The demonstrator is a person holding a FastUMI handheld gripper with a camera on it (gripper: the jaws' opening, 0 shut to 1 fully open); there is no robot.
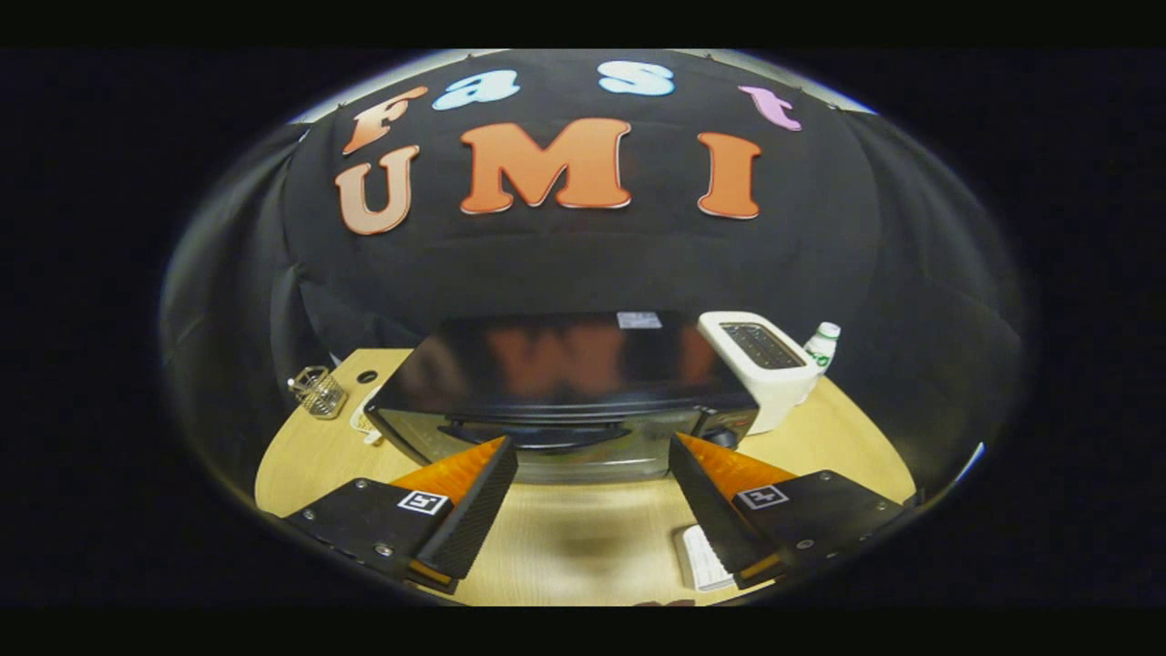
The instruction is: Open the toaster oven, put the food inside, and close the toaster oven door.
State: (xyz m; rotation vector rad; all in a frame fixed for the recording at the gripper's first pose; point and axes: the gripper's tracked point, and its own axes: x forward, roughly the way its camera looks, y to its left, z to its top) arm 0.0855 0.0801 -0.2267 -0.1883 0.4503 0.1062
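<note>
- The gripper (pixel 592 456) is held above the wooden table (pixel 592 538), its fingers spread wide apart with nothing between them.
- Just ahead of the fingertips the toaster oven (pixel 565 383) is seen, black and glossy on top, its door shut.
- A dark bar handle (pixel 547 430) is made out along the upper edge of the door, lying between the two fingertips and a little beyond them.
- The oven is judged heavy and rigid; the door is probably hinged low, and glass in it would call for a gentle pull.
- The handle looks the best place to be gripped, near its middle, since the smooth top offers no hold.
- A white pop-up toaster (pixel 761 364) stands touching or just beside the oven's right side, a small bottle (pixel 823 346) behind it.
- A small wire basket (pixel 317 392) sits off to the left.
- A white object (pixel 706 558) lies by the right finger; whether it is the food cannot be told.
</note>
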